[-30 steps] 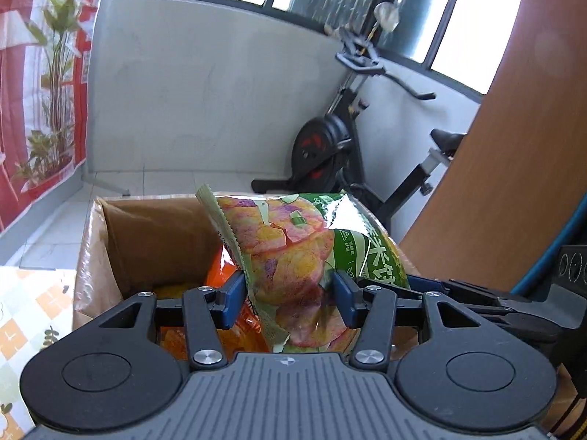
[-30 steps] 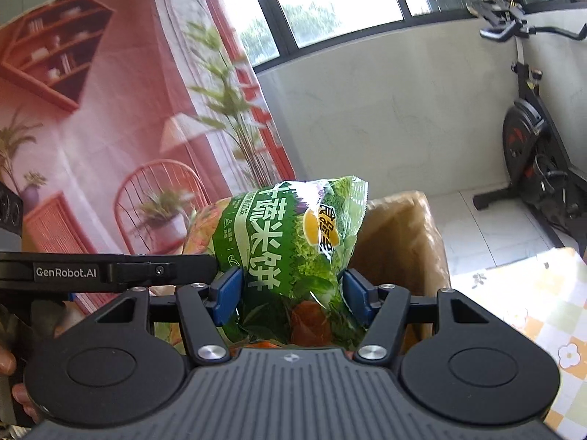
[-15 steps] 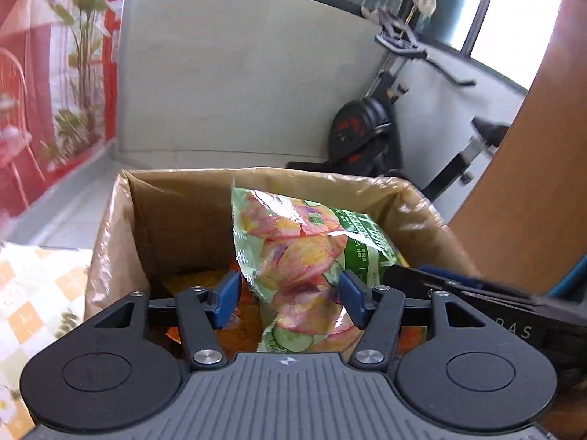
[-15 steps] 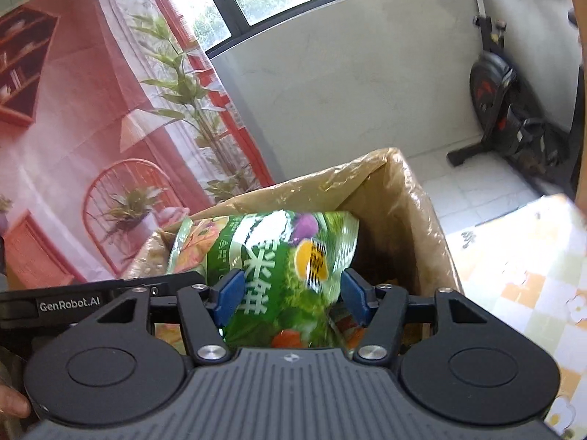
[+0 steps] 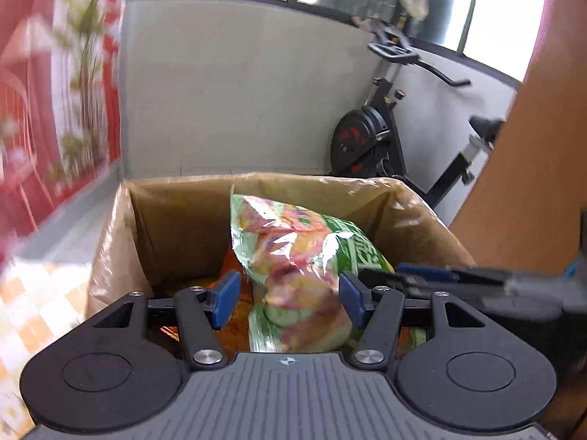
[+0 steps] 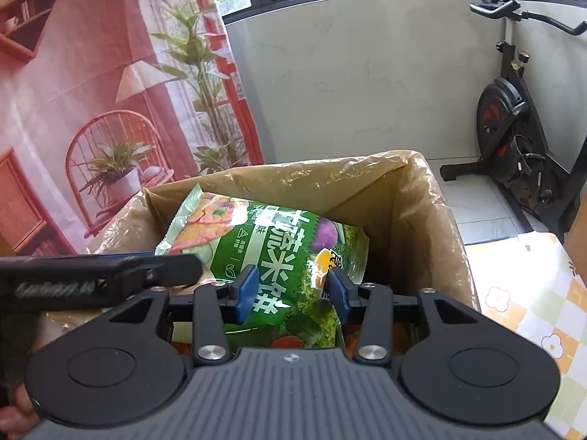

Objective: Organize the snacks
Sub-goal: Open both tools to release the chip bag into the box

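A: The right gripper [image 6: 290, 291] sits low in the centre of its frame. Its jaws have just been closing and both blue pads [image 6: 246, 289] now press into the green snack bag [image 6: 264, 256].

B: And the left gripper [image 5: 288, 299]?

A: Apart. The bag stands between its pads, but I see a gap on the left side, so I judge it no longer grips.

B: What could go wrong?

A: With only 1 gripper holding, the slick, puffy film could slide out, or the squeeze could crush the crackers. The bag could also land tilted on the orange packs [image 5: 234, 310] below.

B: Where is the bag?

A: Inside the lined cardboard box [image 6: 422, 227], mid-frame, leaning left. It looks glossy and crinkled, with white print and vegetable pictures.
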{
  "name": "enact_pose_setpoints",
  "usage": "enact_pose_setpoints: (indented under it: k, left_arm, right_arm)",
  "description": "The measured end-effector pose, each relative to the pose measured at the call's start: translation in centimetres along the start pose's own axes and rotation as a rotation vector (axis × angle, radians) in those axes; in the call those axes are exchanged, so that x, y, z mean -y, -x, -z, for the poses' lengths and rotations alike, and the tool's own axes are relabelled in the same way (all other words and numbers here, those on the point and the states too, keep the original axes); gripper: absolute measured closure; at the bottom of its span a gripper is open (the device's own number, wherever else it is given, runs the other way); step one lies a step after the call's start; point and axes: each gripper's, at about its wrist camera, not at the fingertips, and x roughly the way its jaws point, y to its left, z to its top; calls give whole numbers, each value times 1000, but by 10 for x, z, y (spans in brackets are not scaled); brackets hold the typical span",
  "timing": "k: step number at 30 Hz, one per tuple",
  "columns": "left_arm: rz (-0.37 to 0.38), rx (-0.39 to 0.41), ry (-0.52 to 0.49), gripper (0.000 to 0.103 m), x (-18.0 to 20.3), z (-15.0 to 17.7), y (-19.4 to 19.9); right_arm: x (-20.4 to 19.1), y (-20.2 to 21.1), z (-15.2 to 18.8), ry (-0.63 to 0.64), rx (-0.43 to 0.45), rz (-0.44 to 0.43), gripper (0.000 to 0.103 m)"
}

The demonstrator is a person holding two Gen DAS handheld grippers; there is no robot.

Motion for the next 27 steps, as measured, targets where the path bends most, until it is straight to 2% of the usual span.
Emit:
enact_pose_setpoints:
  k: [4, 7, 12, 14, 16, 18, 24, 25, 27]
  left_arm:
    - [-71, 47, -76, 41, 8, 4, 20]
    - [-90, 69, -52, 41, 3, 5, 34]
    - [-130, 105, -37, 40, 1, 6, 60]
    - [-145, 144, -47, 35, 3, 8, 75]
    - [-168, 179, -54, 24, 5, 11, 89]
    - [-174, 200, -54, 21, 7, 12, 101]
    - [-225, 268, -100, 11, 18, 12, 134]
    - [-235, 278, -108, 11, 21, 13, 141]
    - [-248, 295, -115, 10, 25, 14, 153]
  right_arm:
    - [-3, 9, 0, -13, -8, 39, 58]
    - [-13, 21, 0, 38, 4, 75, 58]
    - [-29, 50, -1, 72, 42, 81, 57]
    - [-37, 64, -3, 84, 60, 82, 57]
    - [-44, 77, -2, 98, 81, 76, 57]
    - [-52, 88, 0, 107, 95, 70, 53]
    - [-68, 122, 7, 105, 137, 53, 28]
    - [-70, 129, 7, 106, 149, 49, 23]
    - [-75, 144, 8, 108, 176, 50, 19]
